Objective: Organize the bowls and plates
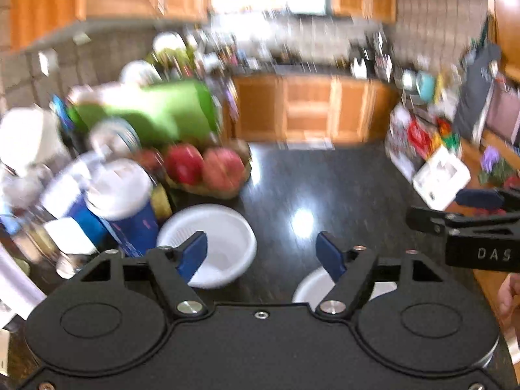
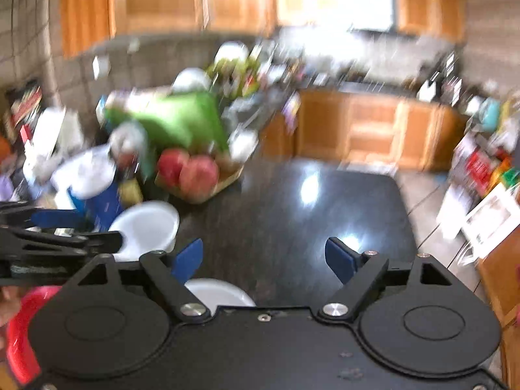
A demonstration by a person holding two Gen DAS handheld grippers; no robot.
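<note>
Hovering above the dark surface (image 1: 325, 178), both claws are empty and spread wide.

Left claw (image 1: 261, 253): blue pads far apart, nothing between them. Right claw (image 2: 265, 260): same, gaping, holding nothing.

Task items:
- Far white bowl (image 1: 211, 243), lower left of centre in the left wrist view, sitting on the surface just behind the left pad. In the right wrist view it appears left of centre (image 2: 146, 227).
- Near white bowl (image 1: 312, 287), low in the left wrist view and mostly hidden under the claw body. Probably the same one shows at bottom centre of the right wrist view (image 2: 217, 294).
- Red dish (image 2: 19, 341), lower left corner of the right wrist view; too blurred to say whether it is a plate or a bowl.

Clutter: blue tumbler with white lid (image 1: 123, 208) touching or just beside the far white bowl; which of the two is unclear. Fruit basket (image 1: 208, 169) stands behind it, at left centre.

Both views are heavily motion-blurred.

Risks, as judged:
- Reaching for the far white bowl at speed could knock the tumbler over, given the crowding.
- The two claws are close together, so crossing paths could clash them.
- Thin bowl rims may slip from the pads if grasped shallowly.
</note>
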